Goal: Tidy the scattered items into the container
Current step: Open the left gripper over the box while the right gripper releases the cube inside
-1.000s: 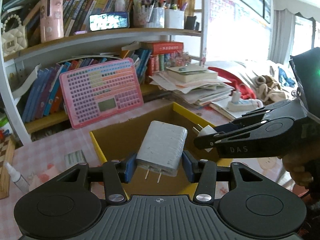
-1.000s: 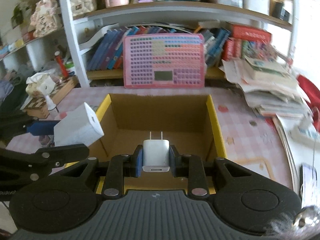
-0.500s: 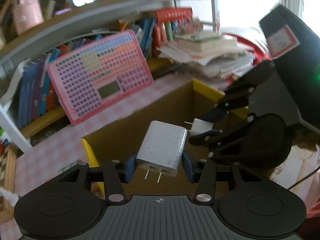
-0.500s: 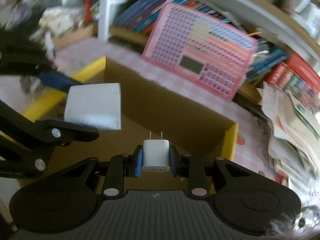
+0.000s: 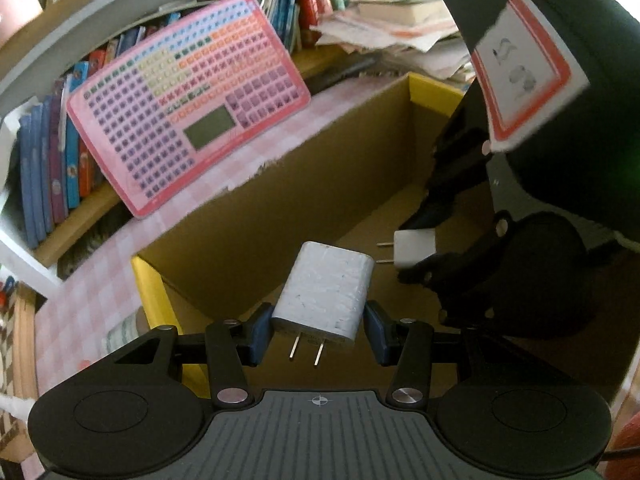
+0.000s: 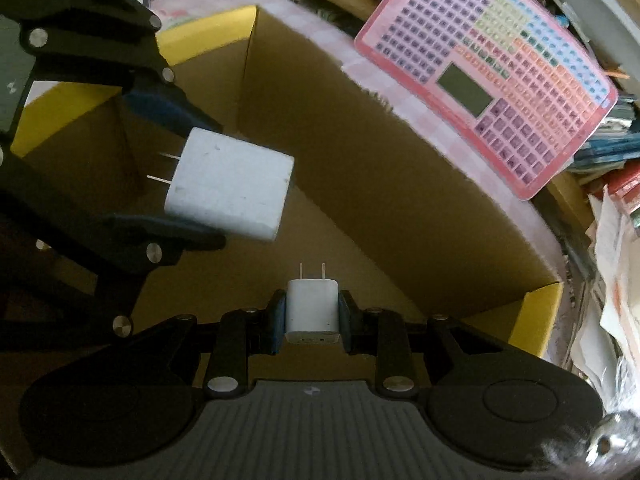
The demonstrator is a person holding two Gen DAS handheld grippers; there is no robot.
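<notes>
The left gripper [image 5: 319,326] has its blue-padded fingers [image 5: 259,334] clamped on the sides of the large white charger [image 5: 326,295], prongs pointing back toward the camera. The right gripper [image 6: 312,317] has its fingers [image 6: 277,322] squeezed on the small white charger [image 6: 312,311], whose two prongs point away from the camera. Both chargers hang in the air inside the mouth of the cardboard box [image 5: 280,204], above its brown floor and touching neither floor nor walls. In the left wrist view the small charger [image 5: 414,247] sits just to the right of the large one and a little farther off; in the right wrist view the large charger [image 6: 230,183] is up and to the left, held by the other gripper [image 6: 192,184]. The box has yellow flaps [image 6: 538,322] at its ends and rests on a bench with a pink checked cloth [image 5: 92,292]. Past its far wall a pink keyboard toy [image 5: 188,100] leans against a bookshelf full of books [image 5: 52,172]. A heap of papers [image 5: 392,24] lies to the far right.
</notes>
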